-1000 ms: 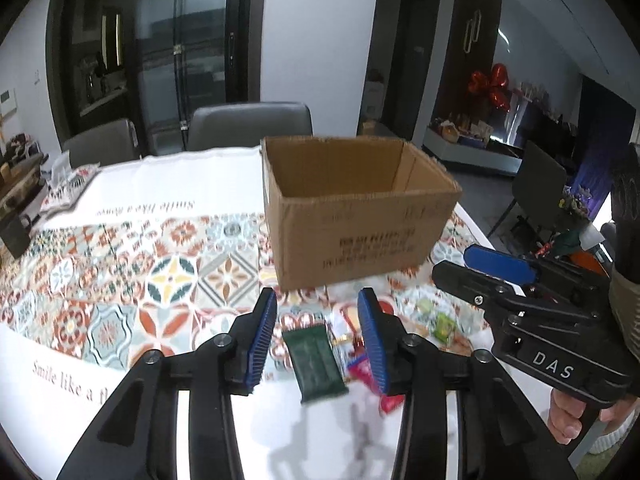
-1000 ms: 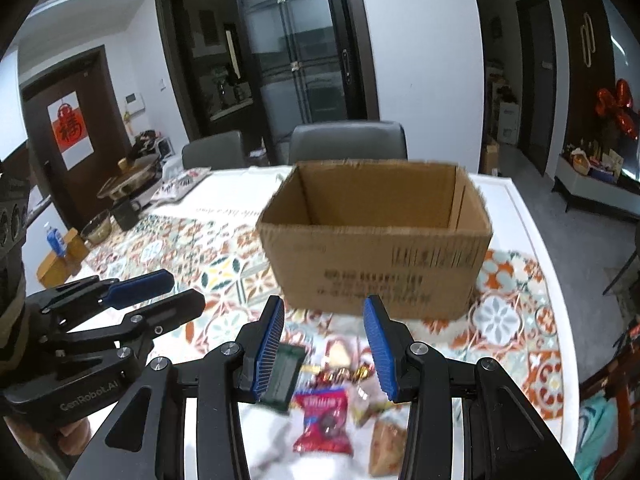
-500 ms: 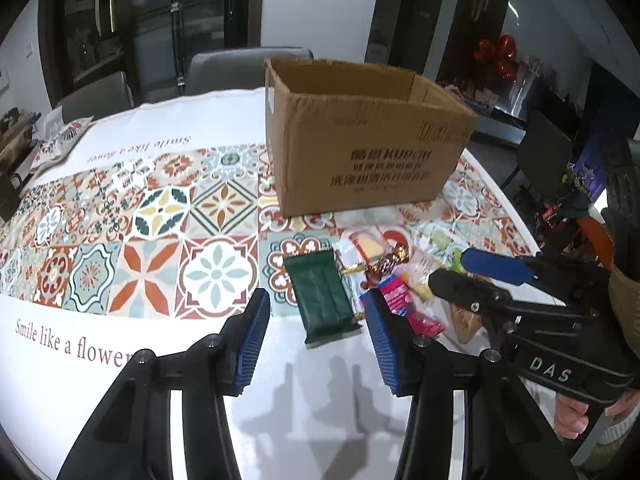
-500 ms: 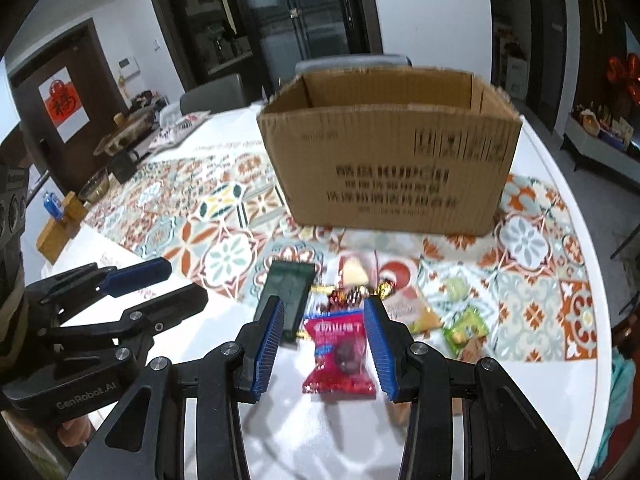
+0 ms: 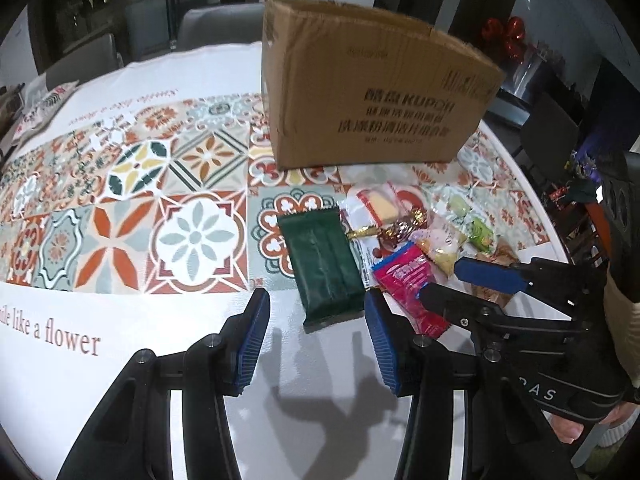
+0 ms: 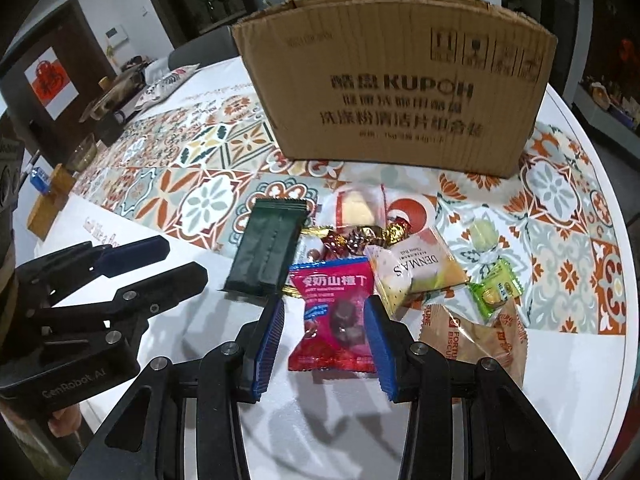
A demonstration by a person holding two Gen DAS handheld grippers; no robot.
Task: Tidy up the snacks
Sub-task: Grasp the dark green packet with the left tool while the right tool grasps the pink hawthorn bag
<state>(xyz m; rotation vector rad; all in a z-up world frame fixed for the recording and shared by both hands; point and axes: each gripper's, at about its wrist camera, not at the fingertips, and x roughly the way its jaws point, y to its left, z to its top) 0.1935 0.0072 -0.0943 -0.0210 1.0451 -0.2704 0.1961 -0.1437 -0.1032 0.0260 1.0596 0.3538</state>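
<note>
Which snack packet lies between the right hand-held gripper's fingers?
The red packet, the only one framed by the right hand-held gripper; the dark green packet lies left of it.

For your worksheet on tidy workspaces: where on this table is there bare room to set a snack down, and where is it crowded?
Free: the white cloth left of the dark green packet, and the patterned tiles left of the cardboard box. Crowded: the snack pile in front of the box, around the red packet.

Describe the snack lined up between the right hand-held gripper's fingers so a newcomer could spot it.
Start at the cardboard box on the patterned tablecloth; the snack pile lies in front of it. At the pile's near edge lies the red-pink packet, flat, beside the dark green bar. It alone has a blue top band.
</note>
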